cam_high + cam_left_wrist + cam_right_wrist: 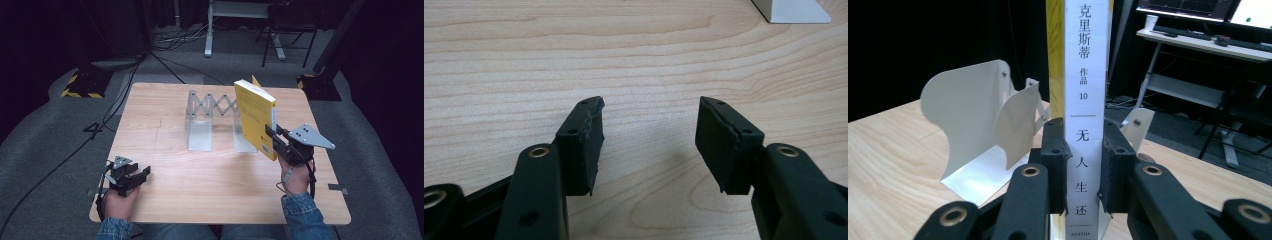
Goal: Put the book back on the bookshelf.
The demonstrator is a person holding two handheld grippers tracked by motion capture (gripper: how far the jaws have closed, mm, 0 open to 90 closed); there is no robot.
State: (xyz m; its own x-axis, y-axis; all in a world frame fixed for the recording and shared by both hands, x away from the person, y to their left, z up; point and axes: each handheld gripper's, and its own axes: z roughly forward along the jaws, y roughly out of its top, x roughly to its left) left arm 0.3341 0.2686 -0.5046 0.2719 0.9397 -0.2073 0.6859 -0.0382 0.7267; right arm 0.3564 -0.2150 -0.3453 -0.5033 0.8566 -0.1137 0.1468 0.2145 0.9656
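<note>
Yellow paperback (255, 117), pinched upright by its white spine in our right gripper (272, 134) at three o'clock, hangs beside the expanding metal bookend rack (210, 120) for slotting in, while our left gripper (142, 173) rests open and empty at seven o'clock

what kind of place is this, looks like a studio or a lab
Probably a lab or recording studio rather than a home: a lone wooden table on grey carpet, black curtains all round, cables trailing over the floor, and a desk with monitors behind the yellow book.
</note>
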